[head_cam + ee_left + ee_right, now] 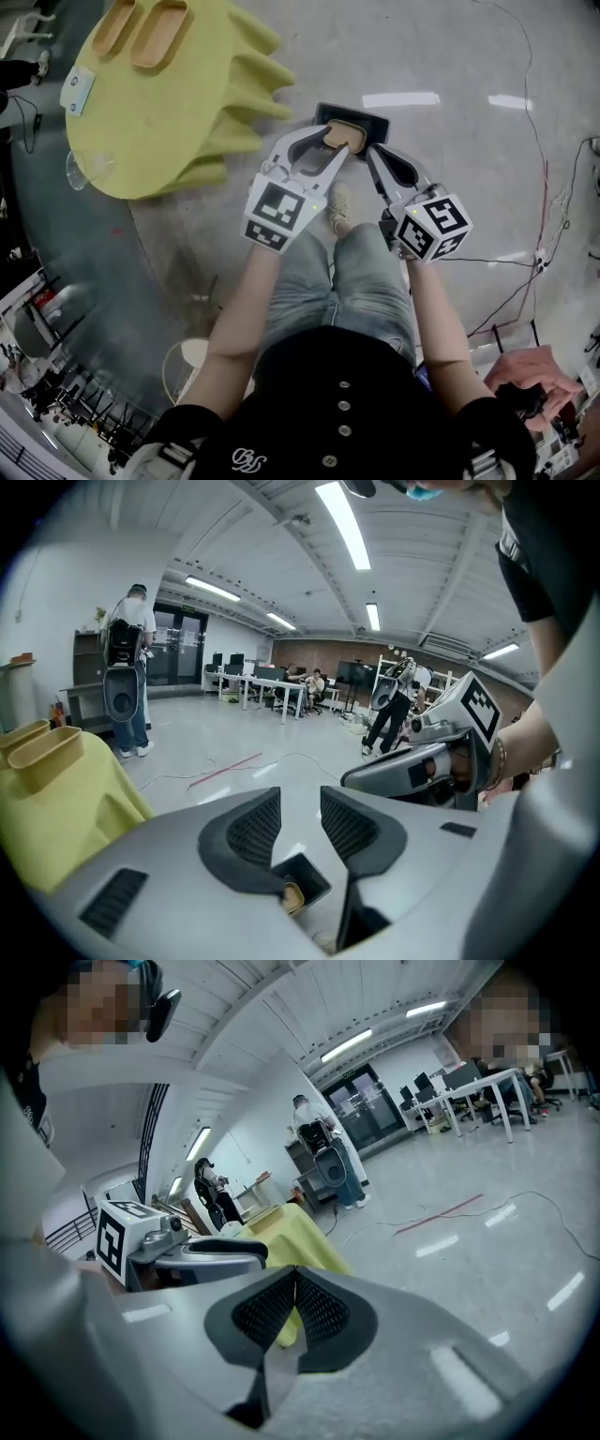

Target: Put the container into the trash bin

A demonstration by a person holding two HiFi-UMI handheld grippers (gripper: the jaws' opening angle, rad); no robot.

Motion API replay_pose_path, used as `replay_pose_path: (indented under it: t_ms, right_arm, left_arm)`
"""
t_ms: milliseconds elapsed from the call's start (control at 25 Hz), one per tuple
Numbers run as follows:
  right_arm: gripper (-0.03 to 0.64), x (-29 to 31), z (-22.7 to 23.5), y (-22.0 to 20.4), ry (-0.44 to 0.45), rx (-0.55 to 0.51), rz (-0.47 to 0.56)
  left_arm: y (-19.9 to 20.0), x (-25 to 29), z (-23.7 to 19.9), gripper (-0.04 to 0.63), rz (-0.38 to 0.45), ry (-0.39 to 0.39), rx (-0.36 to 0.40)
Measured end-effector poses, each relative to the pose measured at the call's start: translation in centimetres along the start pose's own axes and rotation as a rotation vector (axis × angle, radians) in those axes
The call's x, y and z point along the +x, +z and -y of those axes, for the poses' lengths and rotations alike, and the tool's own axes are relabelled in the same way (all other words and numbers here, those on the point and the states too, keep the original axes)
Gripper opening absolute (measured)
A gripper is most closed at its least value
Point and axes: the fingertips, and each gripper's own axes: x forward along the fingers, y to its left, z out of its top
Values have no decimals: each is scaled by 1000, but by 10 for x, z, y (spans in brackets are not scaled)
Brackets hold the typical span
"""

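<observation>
Floor [450, 56]: pale and glossy, with thin cables [536, 159] trailing at the right, well clear of the work.
Surface [159, 122]: a round top under a yellow cover, off to the left and apart from the bin. Two wooden trays [155, 33] lie on it, and nothing there needs touching for this step.
Trash bin [378, 121]: a dark rectangular bin standing on the floor just ahead of the person's feet, directly beneath both grippers.
Left gripper [300, 803]: its jaws are spread with nothing between the pads. Its own view looks down through the gap into the bin's mouth. The release looks done, so lift straight up, keep the jaws spread, and do not clip the rim on the way out.
Right gripper [296, 1277]: its jaws are pressed together on nothing, and it hangs just beside the left one over the bin's right edge. It has no part to play here, so hold it off the rim so the bin is not nudged.
Container [344, 137]: a small tan piece that appears to lie inside the bin, below the rim. Check that it sits fully inside before drawing away.
</observation>
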Motion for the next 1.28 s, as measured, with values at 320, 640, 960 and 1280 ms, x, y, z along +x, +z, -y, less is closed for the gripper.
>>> replay_pose_path:
  t_ms: [320,640,960,1280]
  right_arm:
    - [5,42,-52,52,35,-77,60]
    - [5,92,-102,90,42,-128,81]
    - [5,155,-145,117,56,-152,99]
    - [5,198,-165,110,46,-123,90]
  left_arm:
    - [40,-84,-70,54,127,84,-30]
    - [63,-138,-142,26,153,82,-19]
    - [68,-166,-218,26,127,152,33]
    - [40,-167,-289,28,28,217,51]
